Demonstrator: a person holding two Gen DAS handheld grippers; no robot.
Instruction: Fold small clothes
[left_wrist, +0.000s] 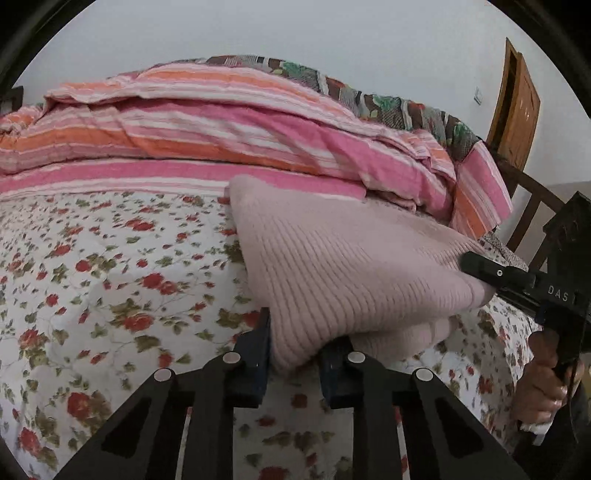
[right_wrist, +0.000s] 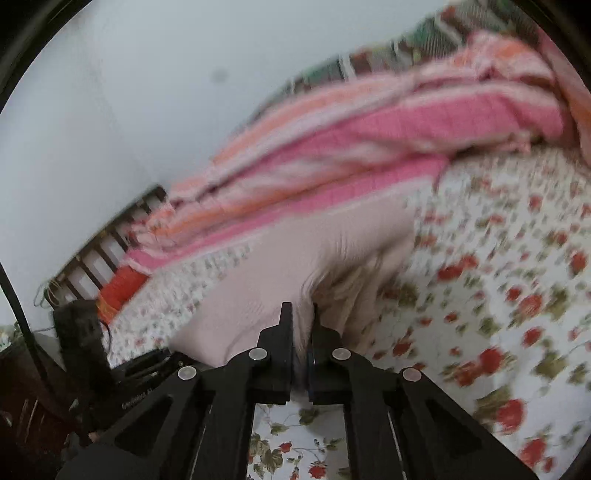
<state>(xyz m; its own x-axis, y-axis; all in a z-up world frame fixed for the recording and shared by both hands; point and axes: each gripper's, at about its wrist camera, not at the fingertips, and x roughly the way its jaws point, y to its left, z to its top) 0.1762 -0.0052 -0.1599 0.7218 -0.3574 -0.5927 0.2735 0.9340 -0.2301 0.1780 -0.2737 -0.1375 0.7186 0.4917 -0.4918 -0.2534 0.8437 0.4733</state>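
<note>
A pale pink ribbed knit garment (left_wrist: 343, 266) lies partly lifted off the flowered bedsheet (left_wrist: 92, 277). My left gripper (left_wrist: 297, 354) is shut on its near corner, and the cloth bulges out between the two fingers. At the right of the left wrist view my right gripper (left_wrist: 484, 280) pinches the garment's other near corner, with a hand (left_wrist: 543, 384) on its handle. In the blurred right wrist view the right gripper (right_wrist: 302, 314) is shut tight on a bunched fold of the same garment (right_wrist: 280, 258), which stretches away towards the quilt.
A pink and orange striped quilt (left_wrist: 221, 122) is heaped along the far side of the bed, over a patterned blanket (left_wrist: 388, 99). A wooden bed rail (left_wrist: 528, 206) and a wooden door (left_wrist: 517, 122) stand at the right. Bare flowered sheet (right_wrist: 498, 295) spreads to the sides.
</note>
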